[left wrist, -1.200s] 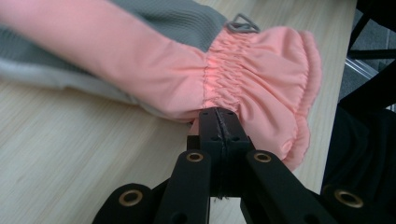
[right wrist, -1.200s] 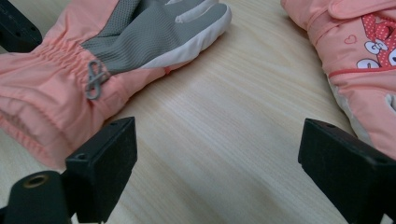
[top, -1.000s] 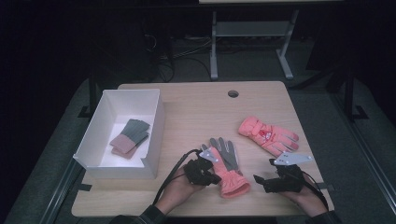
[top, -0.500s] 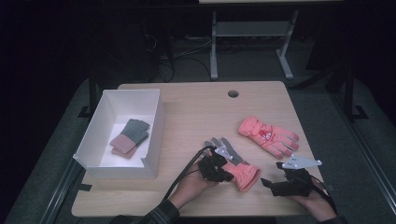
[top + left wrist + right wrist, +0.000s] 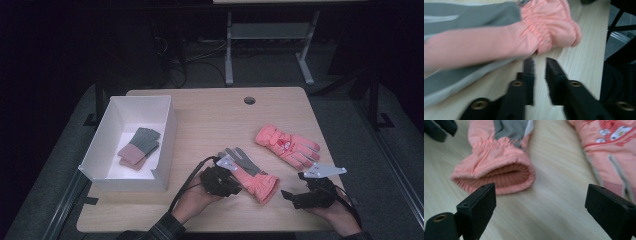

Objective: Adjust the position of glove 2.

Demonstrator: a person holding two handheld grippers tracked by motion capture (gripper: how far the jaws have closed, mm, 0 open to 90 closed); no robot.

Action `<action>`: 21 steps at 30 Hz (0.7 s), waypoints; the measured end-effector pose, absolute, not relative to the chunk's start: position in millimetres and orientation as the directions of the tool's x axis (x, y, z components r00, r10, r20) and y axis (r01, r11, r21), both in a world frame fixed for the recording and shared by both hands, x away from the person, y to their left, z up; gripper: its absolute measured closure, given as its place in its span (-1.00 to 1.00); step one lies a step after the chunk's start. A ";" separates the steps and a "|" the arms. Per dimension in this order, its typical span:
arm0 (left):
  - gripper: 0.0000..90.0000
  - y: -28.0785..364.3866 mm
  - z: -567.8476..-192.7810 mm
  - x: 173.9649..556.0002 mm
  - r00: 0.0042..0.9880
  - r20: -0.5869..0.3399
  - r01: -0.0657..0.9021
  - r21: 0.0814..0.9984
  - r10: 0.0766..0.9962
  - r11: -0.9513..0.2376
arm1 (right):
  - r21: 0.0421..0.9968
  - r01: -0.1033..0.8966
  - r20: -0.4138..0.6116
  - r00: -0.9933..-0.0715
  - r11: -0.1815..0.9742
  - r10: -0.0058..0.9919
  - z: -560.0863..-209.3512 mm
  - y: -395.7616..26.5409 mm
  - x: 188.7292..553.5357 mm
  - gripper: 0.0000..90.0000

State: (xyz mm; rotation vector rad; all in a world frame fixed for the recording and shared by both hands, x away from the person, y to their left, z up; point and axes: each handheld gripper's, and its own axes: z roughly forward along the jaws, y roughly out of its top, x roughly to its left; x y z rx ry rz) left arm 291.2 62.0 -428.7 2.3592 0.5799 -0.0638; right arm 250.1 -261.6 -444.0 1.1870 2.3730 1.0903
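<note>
My left claw [image 5: 539,62] has just been opening, nothing between its jaws, beside the pink glove [image 5: 252,177] lying on the table [image 5: 210,115]. Soft, light and padded; its gathered cuff [image 5: 496,173] offers the best hold. My right claw [image 5: 540,207] gapes empty.

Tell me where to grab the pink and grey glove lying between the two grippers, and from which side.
Probably the cuff: the pink and grey glove lies flat, its thick gathered cuff gaping toward the right gripper. Come in low from that side, one jaw inside the opening.
</note>
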 end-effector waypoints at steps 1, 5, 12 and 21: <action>0.42 67.1 -429.1 290.1 0.899 -0.191 0.421 0.623 0.394 -0.659 | 0.727 0.574 0.086 -0.621 0.377 0.779 -442.6 -262.4 251.9 -0.69; 0.03 88.0 -431.0 284.1 0.892 -0.175 0.428 0.618 0.416 -0.659 | 0.724 0.589 0.089 -0.596 0.359 0.798 -439.3 -264.2 262.6 -0.47; -0.30 121.4 -438.5 275.7 0.871 -0.179 0.461 0.620 0.457 -0.635 | 0.746 0.605 0.126 -0.539 0.278 0.833 -428.8 -264.7 293.7 0.20; -0.42 133.1 -446.6 264.8 0.862 -0.176 0.470 0.625 0.475 -0.623 | 0.747 0.614 0.130 -0.512 0.256 0.849 -421.4 -264.8 334.3 1.00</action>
